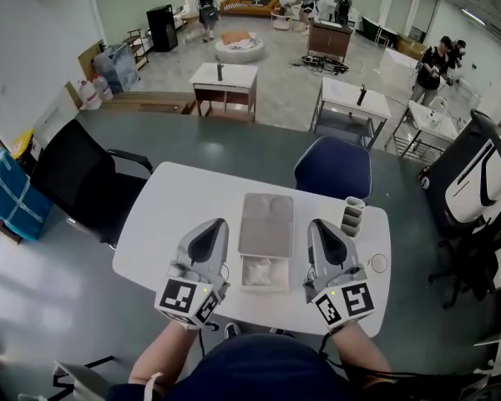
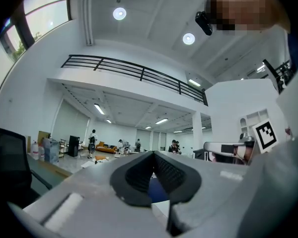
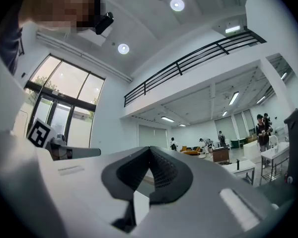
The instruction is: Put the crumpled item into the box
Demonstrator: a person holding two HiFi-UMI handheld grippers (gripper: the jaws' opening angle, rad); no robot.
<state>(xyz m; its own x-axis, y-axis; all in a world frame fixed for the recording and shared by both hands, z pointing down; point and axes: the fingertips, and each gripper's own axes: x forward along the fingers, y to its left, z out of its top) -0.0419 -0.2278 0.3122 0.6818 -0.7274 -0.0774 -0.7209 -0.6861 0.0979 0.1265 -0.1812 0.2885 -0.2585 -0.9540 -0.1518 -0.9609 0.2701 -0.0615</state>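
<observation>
On the white table a small white box stands open, its grey lid folded back away from me. Something white and crumpled lies inside the box. My left gripper hovers above the table just left of the box, and my right gripper hovers just right of it. Both point level across the room. In the left gripper view the left gripper is shut with nothing in it. The right gripper is likewise shut and empty in its own view.
A stack of cups stands at the table's right side, with a small round disc nearer me. A blue chair sits behind the table and a black chair at its left. More tables and several people are far off.
</observation>
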